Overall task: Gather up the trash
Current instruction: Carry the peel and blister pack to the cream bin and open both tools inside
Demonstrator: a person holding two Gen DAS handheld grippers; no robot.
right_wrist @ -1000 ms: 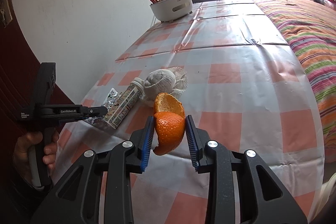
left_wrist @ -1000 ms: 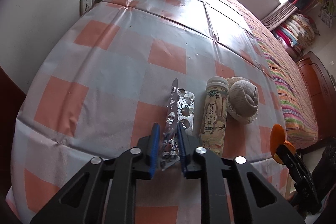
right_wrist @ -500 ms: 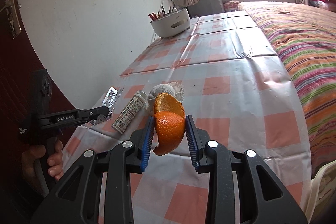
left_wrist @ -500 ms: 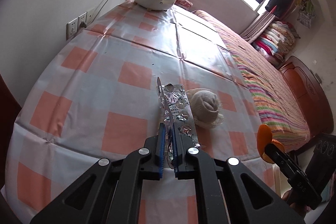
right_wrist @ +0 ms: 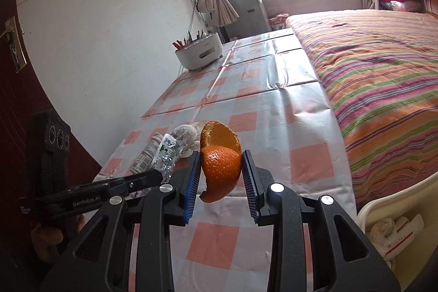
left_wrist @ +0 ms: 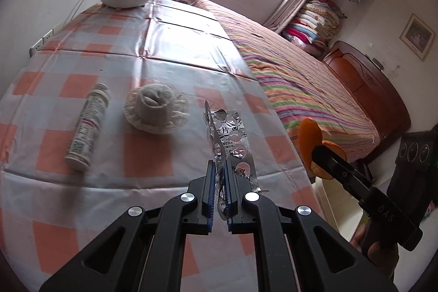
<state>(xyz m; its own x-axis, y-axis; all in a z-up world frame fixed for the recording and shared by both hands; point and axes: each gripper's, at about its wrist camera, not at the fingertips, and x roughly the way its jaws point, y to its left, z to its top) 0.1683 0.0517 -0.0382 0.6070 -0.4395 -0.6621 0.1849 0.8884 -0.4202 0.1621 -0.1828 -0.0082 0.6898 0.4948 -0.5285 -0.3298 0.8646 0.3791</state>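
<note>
My left gripper (left_wrist: 218,168) is shut on silver blister packs (left_wrist: 232,138), held above the checked tablecloth (left_wrist: 169,51). They show again in the right wrist view as blister packs (right_wrist: 168,152) at the tip of the left gripper (right_wrist: 156,175). My right gripper (right_wrist: 220,159) is shut on an orange peel (right_wrist: 220,163), which also appears as the orange peel (left_wrist: 310,144) in the right gripper (left_wrist: 319,152) at the right of the left wrist view. A small drink bottle (left_wrist: 87,127) and a crumpled white wad (left_wrist: 156,106) lie on the table.
A white pot (right_wrist: 198,51) with utensils stands at the table's far end by the wall. A striped bed (right_wrist: 383,73) runs along the table's right side. A cream bin (right_wrist: 397,223) holding trash sits at the lower right beside the table.
Both grippers have lifted and swung right with their loads. The blister packs left the table, and the bottle and wad now lie to the left of the left gripper.
</note>
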